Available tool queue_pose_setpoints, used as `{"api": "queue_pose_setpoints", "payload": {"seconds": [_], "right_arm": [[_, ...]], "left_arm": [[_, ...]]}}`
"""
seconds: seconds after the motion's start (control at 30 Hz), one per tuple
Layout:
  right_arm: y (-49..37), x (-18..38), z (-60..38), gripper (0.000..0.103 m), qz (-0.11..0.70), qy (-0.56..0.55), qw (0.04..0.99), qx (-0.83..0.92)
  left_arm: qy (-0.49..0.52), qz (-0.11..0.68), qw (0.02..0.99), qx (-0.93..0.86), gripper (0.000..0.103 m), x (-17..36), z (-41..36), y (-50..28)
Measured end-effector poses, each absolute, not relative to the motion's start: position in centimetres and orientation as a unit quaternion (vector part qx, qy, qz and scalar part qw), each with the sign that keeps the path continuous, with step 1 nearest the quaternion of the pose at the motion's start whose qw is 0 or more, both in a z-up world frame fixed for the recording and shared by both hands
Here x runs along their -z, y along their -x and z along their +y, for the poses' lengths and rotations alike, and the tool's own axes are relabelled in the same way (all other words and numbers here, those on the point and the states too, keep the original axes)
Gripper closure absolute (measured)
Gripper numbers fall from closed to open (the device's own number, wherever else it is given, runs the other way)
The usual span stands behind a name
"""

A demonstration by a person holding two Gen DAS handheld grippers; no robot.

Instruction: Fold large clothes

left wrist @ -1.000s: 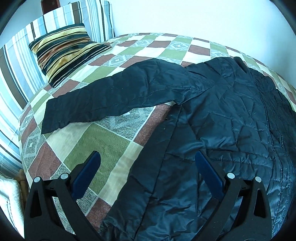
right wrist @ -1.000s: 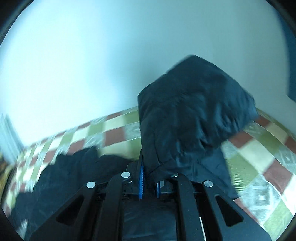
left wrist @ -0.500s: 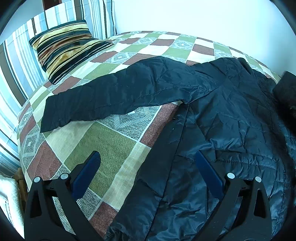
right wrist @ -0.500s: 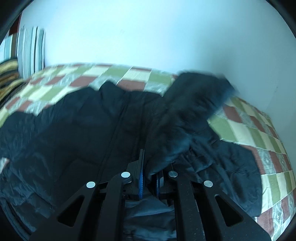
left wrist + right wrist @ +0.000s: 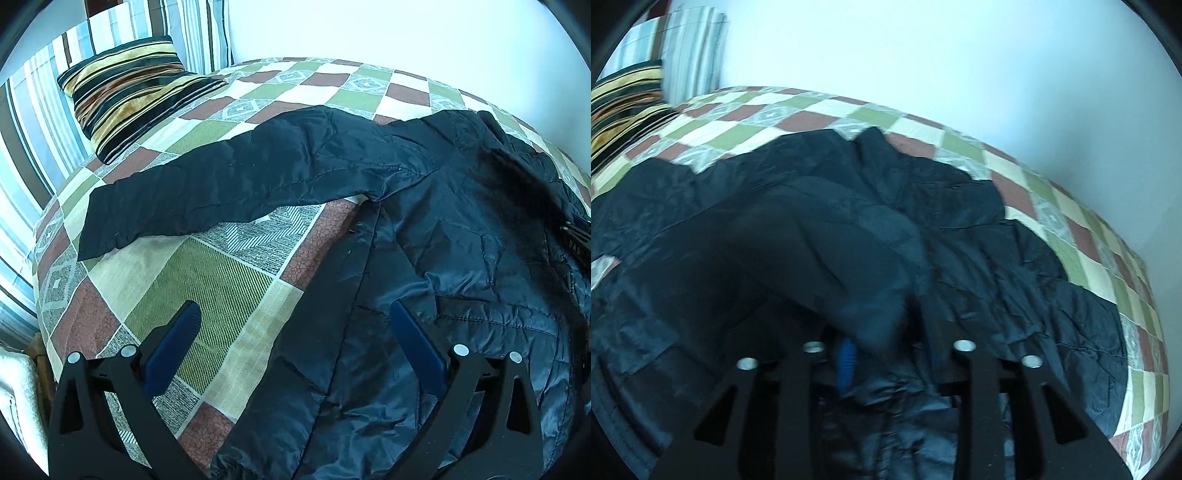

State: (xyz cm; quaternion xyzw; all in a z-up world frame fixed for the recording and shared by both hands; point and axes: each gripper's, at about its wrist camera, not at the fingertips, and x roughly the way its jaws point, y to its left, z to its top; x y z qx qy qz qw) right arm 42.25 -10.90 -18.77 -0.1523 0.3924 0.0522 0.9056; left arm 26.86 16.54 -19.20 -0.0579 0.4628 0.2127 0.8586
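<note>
The right gripper (image 5: 886, 354) has its jaws opening, with a fold of the dark quilted jacket (image 5: 461, 258) between them; it reads as letting go of a sleeve (image 5: 849, 266) it has laid across the jacket's body, though blur hides whether the pads press the cloth, and one pad is buried under fabric. The left gripper (image 5: 291, 332) hangs wide open and empty above the jacket's near edge, probably waiting its turn. The jacket lies spread on the checked bedspread (image 5: 207, 280), its other sleeve (image 5: 221, 192) stretched out flat toward the striped pillow (image 5: 129, 88), not yet folded in. The jacket's hem runs out of both views, and the collar area is hard to read.
</note>
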Motion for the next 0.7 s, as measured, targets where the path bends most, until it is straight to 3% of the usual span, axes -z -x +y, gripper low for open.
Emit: {"api": "queue_pose_setpoints", "payload": {"seconds": [0.07, 0.27, 0.4, 0.5, 0.7], "right_arm": [[-41.4, 18.4, -10.0, 0.06, 0.388, 0.158, 0.905, -0.077], [-38.7, 13.9, -14.3, 0.06, 0.361, 0.091, 0.924, -0.092], [-39.5, 11.9, -22.2, 0.066, 0.363, 0.016, 0.931, -0.033], [-41.8, 12.8, -30.0, 0.074, 0.378, -0.06, 0.923, 0.047], [-44.9, 18.7, -35.2, 0.075, 0.441, -0.085, 0.888, 0.096]], "left_arm": [[0.058, 0.465, 0.857, -0.213, 0.002, 19.3, 16.6, -26.9], [0.057, 0.465, 0.857, -0.214, 0.002, 19.3, 16.6, -26.8], [0.058, 0.464, 0.857, -0.216, 0.002, 19.2, 16.6, -26.9], [0.058, 0.464, 0.856, -0.219, 0.002, 19.1, 16.7, -26.9], [0.051, 0.465, 0.856, -0.218, 0.002, 19.0, 16.4, -26.9]]}}
